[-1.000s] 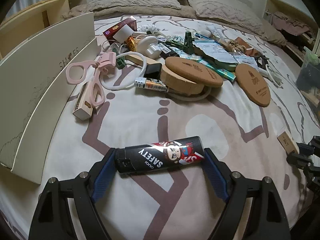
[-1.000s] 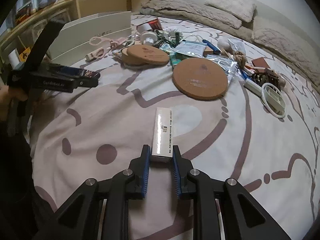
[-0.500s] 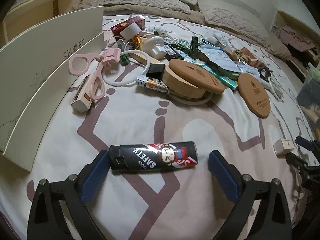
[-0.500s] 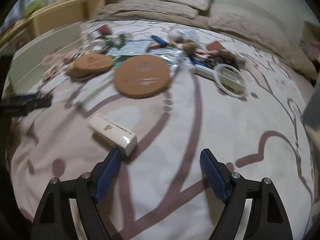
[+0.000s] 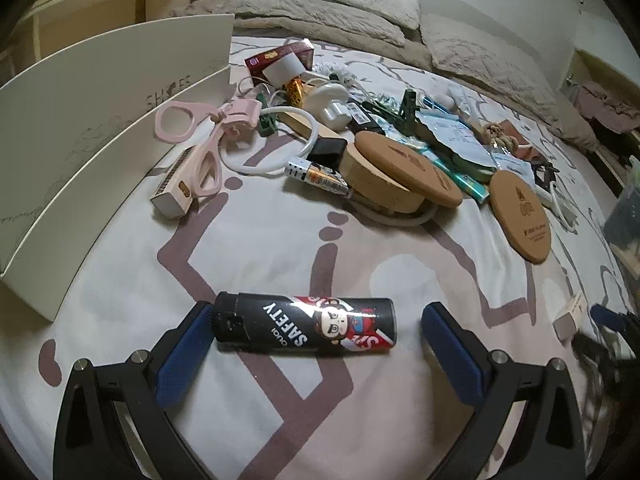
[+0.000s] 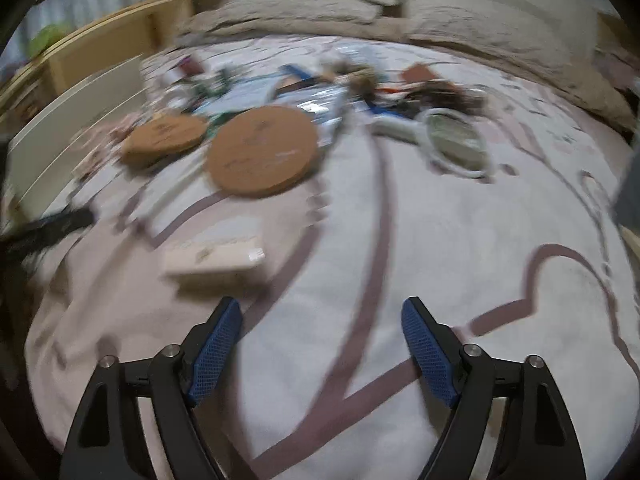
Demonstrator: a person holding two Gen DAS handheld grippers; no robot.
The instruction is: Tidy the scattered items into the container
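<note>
Covering nearly all of both views, the bed sheet (image 5: 280,248) is pale with wide mauve lines, and a broad free strip of it lies between the grippers and the pile of items further back. Along its left edge stands the cream shoe box (image 5: 100,120), its long wall upright and its near corner close to the left gripper (image 5: 316,324). This gripper is wide open and holds nothing. The black lighter (image 5: 306,328) lies flat on the sheet between its blue pads; the cap end is touching or almost touching the left pad, while a clear gap separates the other end from the right pad. Behind, the cork discs (image 5: 404,168) and pink scissors (image 5: 192,148) lie in the clutter, the scissors just beside the box wall. The right gripper (image 6: 322,344) is also spread wide and empty, over bare sheet. Its view is blurred. A small white box (image 6: 214,254) lies ahead of its left pad, apart from it, with open sheet to the right.
</note>
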